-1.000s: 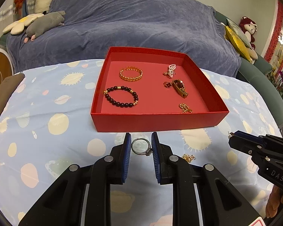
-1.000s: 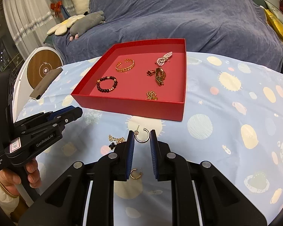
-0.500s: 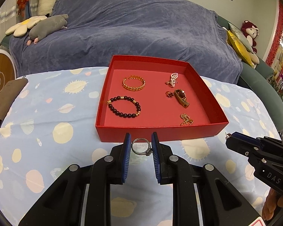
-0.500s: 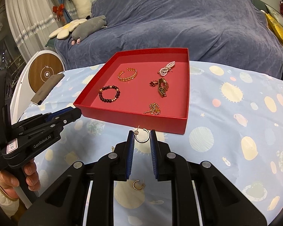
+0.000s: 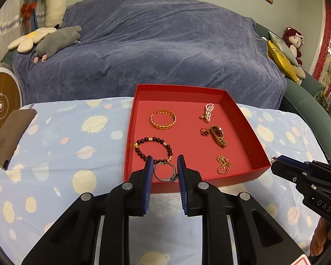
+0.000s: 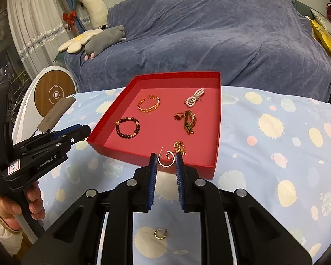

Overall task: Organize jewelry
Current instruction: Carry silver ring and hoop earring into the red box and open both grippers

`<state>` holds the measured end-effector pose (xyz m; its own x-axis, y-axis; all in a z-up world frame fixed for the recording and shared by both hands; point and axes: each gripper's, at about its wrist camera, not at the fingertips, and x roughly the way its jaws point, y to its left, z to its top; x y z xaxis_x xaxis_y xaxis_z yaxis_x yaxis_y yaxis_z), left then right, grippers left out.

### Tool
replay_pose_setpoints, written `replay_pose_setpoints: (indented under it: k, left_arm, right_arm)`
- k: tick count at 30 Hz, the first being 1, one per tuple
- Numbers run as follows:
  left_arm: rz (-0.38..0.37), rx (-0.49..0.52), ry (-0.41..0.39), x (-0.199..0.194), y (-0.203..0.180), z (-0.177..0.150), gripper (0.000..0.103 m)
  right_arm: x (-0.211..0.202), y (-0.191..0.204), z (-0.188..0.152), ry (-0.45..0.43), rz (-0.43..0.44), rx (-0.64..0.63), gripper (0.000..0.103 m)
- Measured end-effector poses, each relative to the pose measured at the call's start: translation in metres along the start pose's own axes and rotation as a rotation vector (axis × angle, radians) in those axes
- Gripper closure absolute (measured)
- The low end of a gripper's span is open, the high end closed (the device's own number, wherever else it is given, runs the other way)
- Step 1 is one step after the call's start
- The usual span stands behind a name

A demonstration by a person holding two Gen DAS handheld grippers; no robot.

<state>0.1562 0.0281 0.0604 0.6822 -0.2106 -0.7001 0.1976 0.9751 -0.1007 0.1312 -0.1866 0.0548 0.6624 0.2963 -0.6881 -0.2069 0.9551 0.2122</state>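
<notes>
A red tray (image 5: 247, 130) (image 6: 217, 119) on the table holds a gold bangle (image 5: 163, 119), a dark bead bracelet (image 5: 153, 149), a pearl piece (image 5: 207, 112), a brown brooch (image 5: 218, 135) and a gold chain (image 5: 224, 164). My left gripper (image 5: 164, 172) is shut on a silver ring (image 5: 165, 172), held above the tray's near edge. My right gripper (image 6: 165, 160) is shut on a gold hoop earring (image 6: 166, 159), also above the tray's near edge. A second hoop earring (image 6: 160, 234) lies on the cloth under the right gripper.
The table wears a light blue cloth with planets (image 6: 275, 145). A blue-covered sofa (image 5: 161, 50) with plush toys stands behind. A brown flat object (image 5: 8, 134) lies at the table's left edge. A round white device (image 6: 53, 92) stands at left.
Both grippers have risen and moved forward with their pieces, from above the cloth to above the tray's near edge.
</notes>
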Motion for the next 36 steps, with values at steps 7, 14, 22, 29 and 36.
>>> replay_pose_setpoints:
  k: [7, 14, 22, 29, 36]
  left_arm:
    - [-0.012, 0.004, 0.004, 0.022, -0.007, 0.026, 0.084]
    - [-0.013, -0.002, 0.007, 0.049, -0.018, 0.046, 0.084]
    - [-0.008, -0.009, 0.028, 0.075, -0.022, 0.051, 0.084]
    - [-0.006, -0.009, 0.052, 0.093, -0.024, 0.049, 0.084]
    - [0.001, -0.009, 0.067, 0.108, -0.024, 0.049, 0.084]
  right_arm:
    - [0.018, -0.004, 0.025, -0.015, -0.008, -0.008, 0.087]
    - [0.038, -0.01, 0.036, -0.007, -0.019, -0.007, 0.087]
    - [0.058, -0.022, 0.035, 0.025, -0.034, 0.0, 0.087]
    - [0.068, -0.028, 0.038, 0.035, -0.044, 0.002, 0.087]
    - [0.082, -0.028, 0.035, 0.058, -0.037, 0.003, 0.087]
